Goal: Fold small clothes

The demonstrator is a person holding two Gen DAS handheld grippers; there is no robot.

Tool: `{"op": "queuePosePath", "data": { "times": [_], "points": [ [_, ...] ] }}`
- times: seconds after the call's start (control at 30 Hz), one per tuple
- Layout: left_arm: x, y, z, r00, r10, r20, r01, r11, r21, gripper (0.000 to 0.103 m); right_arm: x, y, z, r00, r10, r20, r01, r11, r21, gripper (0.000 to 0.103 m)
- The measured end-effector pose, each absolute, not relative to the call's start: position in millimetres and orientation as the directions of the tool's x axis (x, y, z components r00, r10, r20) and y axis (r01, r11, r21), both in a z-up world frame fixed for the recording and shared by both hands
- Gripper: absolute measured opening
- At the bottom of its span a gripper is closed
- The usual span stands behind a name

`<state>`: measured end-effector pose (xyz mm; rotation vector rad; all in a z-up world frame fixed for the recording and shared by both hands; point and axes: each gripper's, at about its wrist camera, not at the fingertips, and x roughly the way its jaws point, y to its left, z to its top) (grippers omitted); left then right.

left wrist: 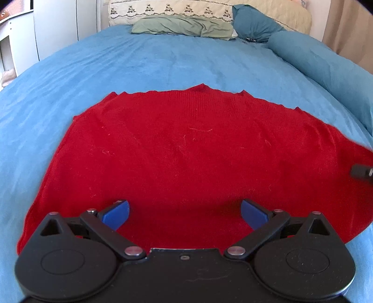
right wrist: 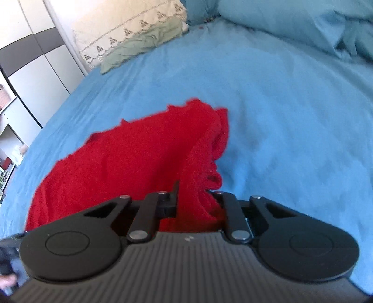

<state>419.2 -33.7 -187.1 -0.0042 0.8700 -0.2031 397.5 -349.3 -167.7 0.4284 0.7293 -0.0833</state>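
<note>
One red sweater (left wrist: 186, 158) spread mostly flat on one blue bed cover (left wrist: 163, 60), close to the near edge. Two grippers. Left gripper (left wrist: 185, 213) wide open, two blue pads (left wrist: 116, 214) far apart, just over the near hem of the sweater, nothing pinched. Right gripper (right wrist: 193, 200) nearly closed, squeezing a bunch of red cloth at the sweater's right side, that part pulled up into a ridge off the bed. At the head of the bed, one cream pillow with little dark pictures (left wrist: 167, 10), one green pillow (left wrist: 181, 26), one dark teal pillow (left wrist: 254, 21). One long blue bolster (left wrist: 326, 70) along the right side.
</note>
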Motion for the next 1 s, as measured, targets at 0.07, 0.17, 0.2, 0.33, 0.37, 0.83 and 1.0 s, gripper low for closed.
{"op": "queuePosePath", "data": {
  "times": [0.07,0.17,0.2,0.33,0.37,0.83,1.0],
  "points": [
    [418.8,-31.0,-185.5,0.623,-0.190,-0.759,0.183,0.979,-0.095,0.103,406.3,-334.3,-145.0,0.759,0.085,-0.646,0.187,0.921,0.341,0.029],
    [414.7,-19.1,-175.3,0.624,-0.212,-0.752,0.177,0.976,-0.129,0.103,423.6,-294.8,-103.7,0.787,0.141,-0.600,0.076,0.944,0.322,0.029],
    [412.2,-10.8,-170.6,0.633,-0.207,-0.745,0.167,0.977,-0.130,0.103,430.9,-275.7,-90.7,0.790,0.176,-0.587,0.027,0.947,0.319,0.029],
    [405.1,32.7,-160.1,0.652,-0.156,-0.742,0.109,0.988,-0.112,0.103,460.6,-183.9,-69.8,0.720,0.373,-0.586,-0.247,0.926,0.286,0.029],
    [404.0,45.7,-159.8,0.650,-0.150,-0.745,0.093,0.989,-0.118,0.103,468.5,-157.6,-74.5,0.674,0.418,-0.609,-0.318,0.908,0.272,0.029],
    [405.8,123.6,-174.1,0.613,-0.134,-0.778,-0.036,0.980,-0.197,0.103,499.9,-28.9,-149.2,0.484,0.426,-0.765,-0.487,0.857,0.169,0.028],
    [404.1,127.7,-174.6,0.610,-0.120,-0.783,-0.045,0.982,-0.186,0.103,497.1,-26.5,-157.5,0.466,0.433,-0.772,-0.503,0.847,0.172,0.039]
  ]
}}
